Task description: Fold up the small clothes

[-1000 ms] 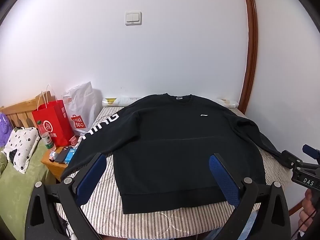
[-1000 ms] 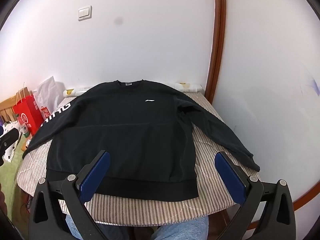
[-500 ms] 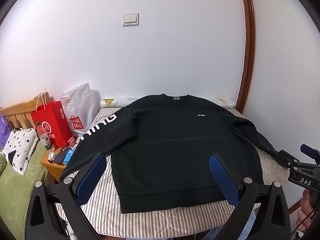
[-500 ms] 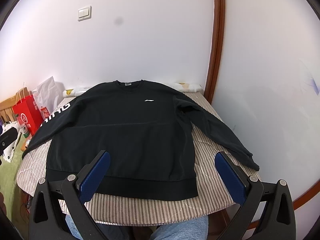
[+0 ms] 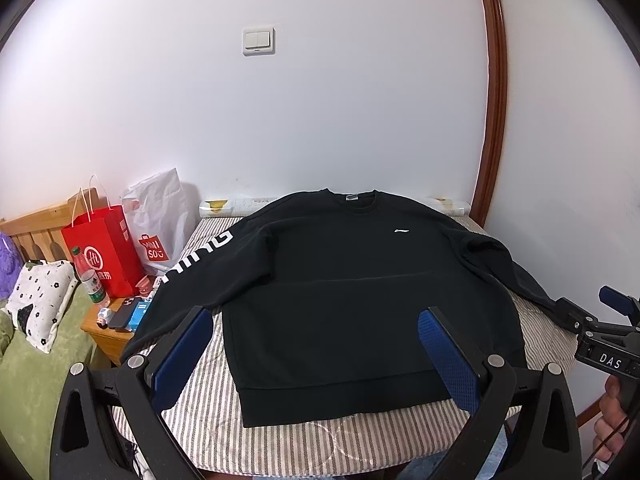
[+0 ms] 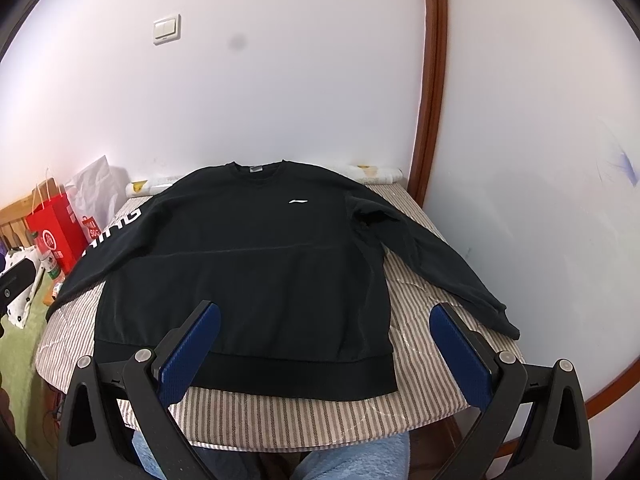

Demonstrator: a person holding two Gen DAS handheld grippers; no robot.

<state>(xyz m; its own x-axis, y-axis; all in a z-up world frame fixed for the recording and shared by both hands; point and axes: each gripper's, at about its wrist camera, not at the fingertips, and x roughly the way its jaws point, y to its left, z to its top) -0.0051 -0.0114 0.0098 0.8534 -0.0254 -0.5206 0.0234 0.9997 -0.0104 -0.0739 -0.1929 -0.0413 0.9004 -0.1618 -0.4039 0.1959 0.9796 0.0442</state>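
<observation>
A black sweatshirt (image 6: 244, 264) lies flat and face up on a striped tabletop (image 6: 416, 360), sleeves spread to both sides; no fold shows, so the whole task looks to be ahead. The left gripper (image 5: 316, 354) hovers short of the hem, blue pads wide apart and holding nothing; the garment's body lies straight ahead of it, the lettered sleeve (image 5: 192, 272) ahead to its left. The right gripper (image 6: 324, 354) hovers likewise above the hem's right half, spread wide and empty; the plain sleeve (image 6: 436, 260) runs ahead to its right, its cuff possibly hanging past the table edge.
</observation>
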